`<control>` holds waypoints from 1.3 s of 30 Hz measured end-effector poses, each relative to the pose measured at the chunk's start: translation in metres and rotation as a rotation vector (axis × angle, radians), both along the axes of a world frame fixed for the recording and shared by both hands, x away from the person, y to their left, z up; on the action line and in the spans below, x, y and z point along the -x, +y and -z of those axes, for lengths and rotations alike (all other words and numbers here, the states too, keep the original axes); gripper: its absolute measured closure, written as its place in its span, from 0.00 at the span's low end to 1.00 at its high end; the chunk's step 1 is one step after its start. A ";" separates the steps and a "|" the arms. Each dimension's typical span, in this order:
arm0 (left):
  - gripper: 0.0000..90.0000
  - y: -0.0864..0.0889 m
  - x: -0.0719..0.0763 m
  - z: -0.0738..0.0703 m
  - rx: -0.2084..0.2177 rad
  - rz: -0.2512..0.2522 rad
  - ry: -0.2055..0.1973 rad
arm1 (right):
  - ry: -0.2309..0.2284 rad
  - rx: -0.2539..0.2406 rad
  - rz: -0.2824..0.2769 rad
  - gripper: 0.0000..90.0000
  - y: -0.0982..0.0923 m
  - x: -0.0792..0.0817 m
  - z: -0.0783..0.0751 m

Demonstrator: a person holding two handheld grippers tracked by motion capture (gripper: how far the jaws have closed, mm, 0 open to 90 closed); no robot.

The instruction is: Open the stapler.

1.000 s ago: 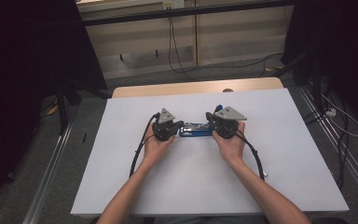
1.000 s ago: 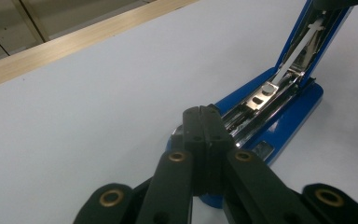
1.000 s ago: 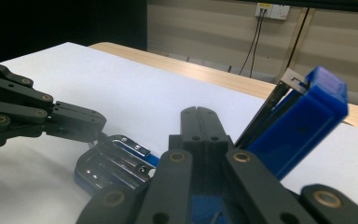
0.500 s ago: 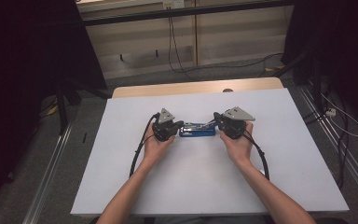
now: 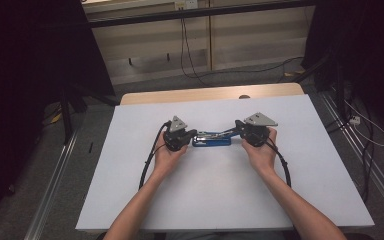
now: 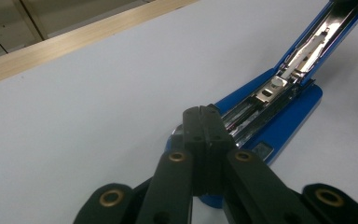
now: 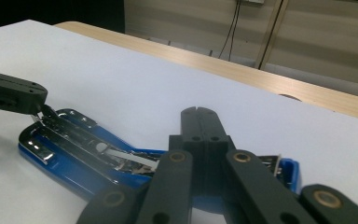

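Looking from high: blue stapler point(image 5: 211, 138) lies mid white surface point(image 5: 130, 200), between left tongs point(image 5: 194, 133) and right tongs point(image 5: 237, 125). Left gripper view: left tongs point(image 6: 207, 113) pressed together, empty, tips at the stapler's point(image 6: 279, 116) opened base. Right gripper view: right tongs point(image 7: 199, 113) also closed, above the stapler point(image 7: 70, 158).

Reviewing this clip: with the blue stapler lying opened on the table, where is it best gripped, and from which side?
Probably the raised top arm of the blue stapler: it tilts up off the base, leaving free space around it. Come in from its long sides, jaws across its width, near the free end. The flat base hugs the white table cover, leaving little to pinch. The left gripper and the right gripper are both shut now.
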State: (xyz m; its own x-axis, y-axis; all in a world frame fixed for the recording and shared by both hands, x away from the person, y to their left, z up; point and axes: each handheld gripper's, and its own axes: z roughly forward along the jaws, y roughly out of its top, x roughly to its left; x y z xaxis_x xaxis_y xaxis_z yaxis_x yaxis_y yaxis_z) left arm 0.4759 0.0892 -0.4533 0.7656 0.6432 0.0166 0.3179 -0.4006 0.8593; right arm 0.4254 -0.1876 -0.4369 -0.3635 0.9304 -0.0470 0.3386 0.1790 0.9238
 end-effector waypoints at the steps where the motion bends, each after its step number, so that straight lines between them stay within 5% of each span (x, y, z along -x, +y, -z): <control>1: 1.00 0.000 0.000 0.000 0.000 0.000 0.000 | 0.004 -0.001 0.001 1.00 -0.002 0.000 0.000; 23: 1.00 0.001 -0.001 0.000 0.001 0.005 0.000 | 0.062 -0.001 -0.029 1.00 -0.030 0.007 0.006; 39: 1.00 0.002 -0.002 0.000 0.016 0.006 0.015 | 0.094 0.015 -0.039 1.00 -0.032 0.007 0.010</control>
State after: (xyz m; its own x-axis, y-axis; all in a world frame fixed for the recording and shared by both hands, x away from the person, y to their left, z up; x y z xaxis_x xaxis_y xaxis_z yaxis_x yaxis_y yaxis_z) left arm 0.4775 0.0911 -0.4537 0.7694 0.6388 -0.0051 0.3284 -0.3886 0.8609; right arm 0.4183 -0.2200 -0.4473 -0.4026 0.9150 -0.0251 0.4164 0.2076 0.8852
